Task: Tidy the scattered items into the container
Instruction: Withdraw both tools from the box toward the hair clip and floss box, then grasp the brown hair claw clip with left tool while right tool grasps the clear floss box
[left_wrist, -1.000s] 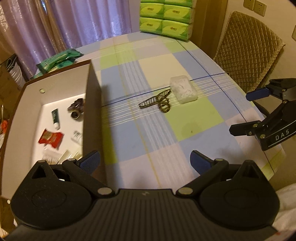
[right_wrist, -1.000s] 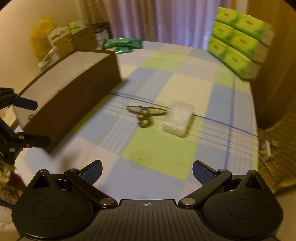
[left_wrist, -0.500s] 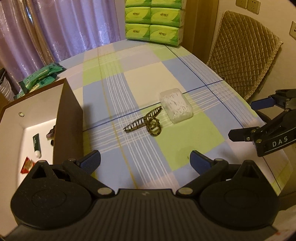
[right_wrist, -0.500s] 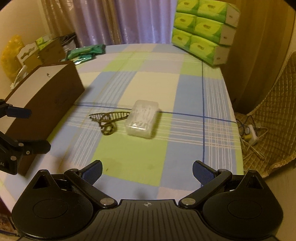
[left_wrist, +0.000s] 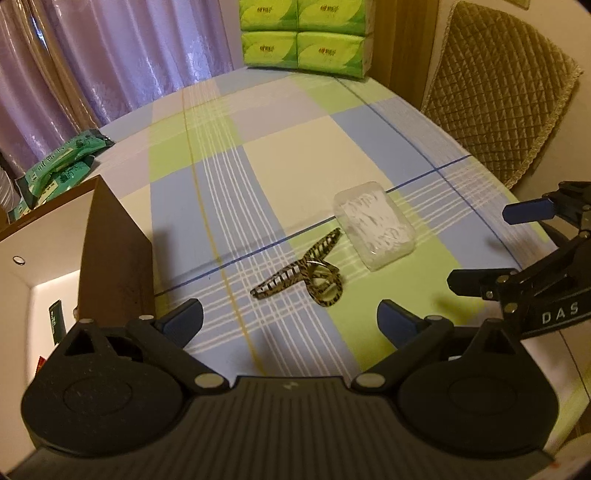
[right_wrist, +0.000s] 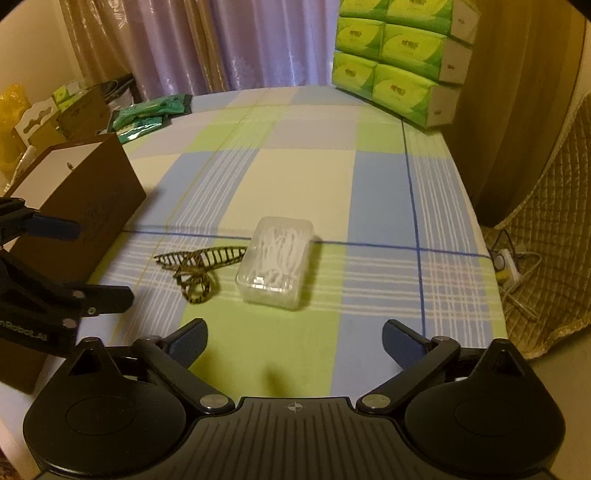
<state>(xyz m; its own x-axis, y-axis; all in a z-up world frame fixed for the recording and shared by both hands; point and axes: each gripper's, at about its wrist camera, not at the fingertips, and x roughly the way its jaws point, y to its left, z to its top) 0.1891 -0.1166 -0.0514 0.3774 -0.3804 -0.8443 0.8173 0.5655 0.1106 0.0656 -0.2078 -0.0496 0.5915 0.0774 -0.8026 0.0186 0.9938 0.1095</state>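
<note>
Both grippers, the left gripper (left_wrist: 290, 319) and right gripper (right_wrist: 293, 339), wide open and empty, had swung from the box (left_wrist: 114, 254) at frame left toward the hair clip (left_wrist: 303, 275) and clear case (left_wrist: 373, 225), the next pickups.

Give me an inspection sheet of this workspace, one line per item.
Surface: checked tablecloth covers the table.
Job's things: hair claw clip and clear plastic box of white picks lie side by side on the cloth; brown container stands open, small items inside.
Clutter: green packets; stacked tissue packs at the far edge.
Grippers: left gripper and right gripper both open, empty.
Cables: power strip with cord on the floor.
Surroundings: purple curtain; quilted chair.
</note>
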